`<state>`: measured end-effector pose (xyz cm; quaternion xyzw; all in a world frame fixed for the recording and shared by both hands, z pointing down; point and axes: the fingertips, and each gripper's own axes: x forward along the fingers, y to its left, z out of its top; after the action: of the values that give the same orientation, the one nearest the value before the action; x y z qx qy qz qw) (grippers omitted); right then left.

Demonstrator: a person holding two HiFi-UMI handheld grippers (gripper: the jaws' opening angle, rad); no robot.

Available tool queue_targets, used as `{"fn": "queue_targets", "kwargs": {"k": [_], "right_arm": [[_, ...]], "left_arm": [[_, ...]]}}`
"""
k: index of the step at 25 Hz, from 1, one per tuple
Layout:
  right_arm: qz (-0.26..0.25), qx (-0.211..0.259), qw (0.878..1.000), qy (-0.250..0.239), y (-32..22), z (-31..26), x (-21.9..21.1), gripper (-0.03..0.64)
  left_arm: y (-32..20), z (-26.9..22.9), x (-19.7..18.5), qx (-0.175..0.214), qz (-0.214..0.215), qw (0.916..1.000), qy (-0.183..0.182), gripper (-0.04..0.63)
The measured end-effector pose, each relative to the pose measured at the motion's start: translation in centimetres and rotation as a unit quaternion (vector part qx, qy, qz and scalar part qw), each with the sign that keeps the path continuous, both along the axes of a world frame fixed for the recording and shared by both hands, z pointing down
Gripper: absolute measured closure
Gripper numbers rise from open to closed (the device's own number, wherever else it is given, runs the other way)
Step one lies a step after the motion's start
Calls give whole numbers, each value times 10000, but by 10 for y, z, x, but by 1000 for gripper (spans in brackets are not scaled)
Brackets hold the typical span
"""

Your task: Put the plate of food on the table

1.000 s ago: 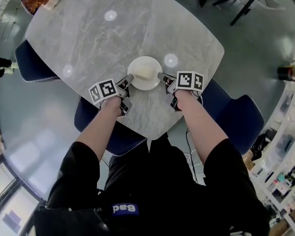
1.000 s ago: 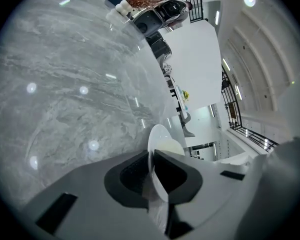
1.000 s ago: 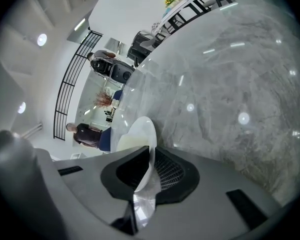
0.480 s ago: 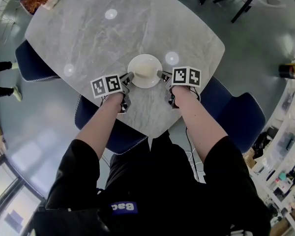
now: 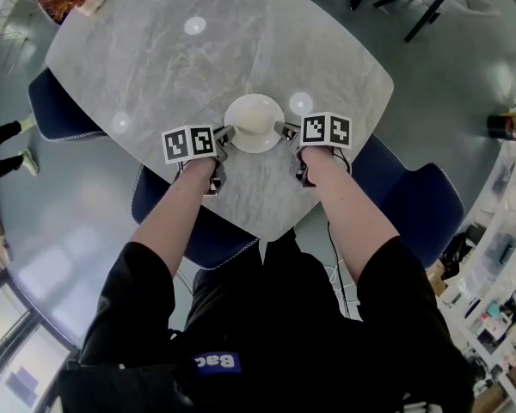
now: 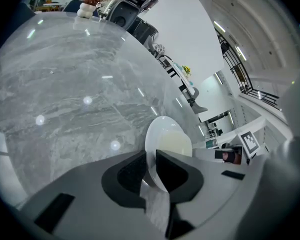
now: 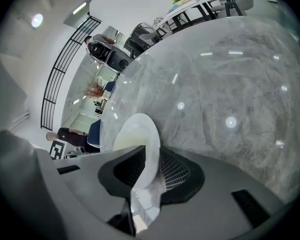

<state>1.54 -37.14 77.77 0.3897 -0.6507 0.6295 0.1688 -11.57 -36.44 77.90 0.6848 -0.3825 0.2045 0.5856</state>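
Plate [image 5: 254,124] down, right gripper [image 5: 283,131] letting go

Plate and its pale food [image 5: 251,126] rest on the grey table [image 5: 155,58] near its 6 o'clock edge, barely shifted in the last second. At the plate's 3 o'clock, the right gripper's jaws are opening around the rim, no longer pinching. The left gripper [image 5: 225,134], at 9 o'clock, stays clamped on the rim. Placement looks essentially done; only the left release remains.

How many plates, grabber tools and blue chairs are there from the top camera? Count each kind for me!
Plate: 1
Grippers: 2 (left gripper shut on the plate's rim; right gripper with its jaws opening, rim between them)
Blue chairs: 3
Total: 6
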Motion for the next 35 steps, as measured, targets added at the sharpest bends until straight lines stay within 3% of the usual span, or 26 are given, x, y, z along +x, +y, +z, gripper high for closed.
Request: {"fn": "queue_targets", "kwargs": {"k": [5,15,22,29,35], "right_arm": [[67,-97,9999,-117,-4,-4,-2,501],[354,-93,9993,-56,13,-10,29,486],[377,443,9982,155,32,-26,36,486],[-354,1250,9907,397,82,-61,15,488],[-892,2208,9696,559,123,-103,6,488]], "left_arm": [[0,0,-6,-118,64,9999,-86,547],[15,-3,-23,-181,-130,9997,-48,523],[29,-35,-30,582,-398,9975,97,523],[77,-86,-18,1390,30,9898,-307,525],[121,-136,7,1985,509,9782,-342,526]]}}
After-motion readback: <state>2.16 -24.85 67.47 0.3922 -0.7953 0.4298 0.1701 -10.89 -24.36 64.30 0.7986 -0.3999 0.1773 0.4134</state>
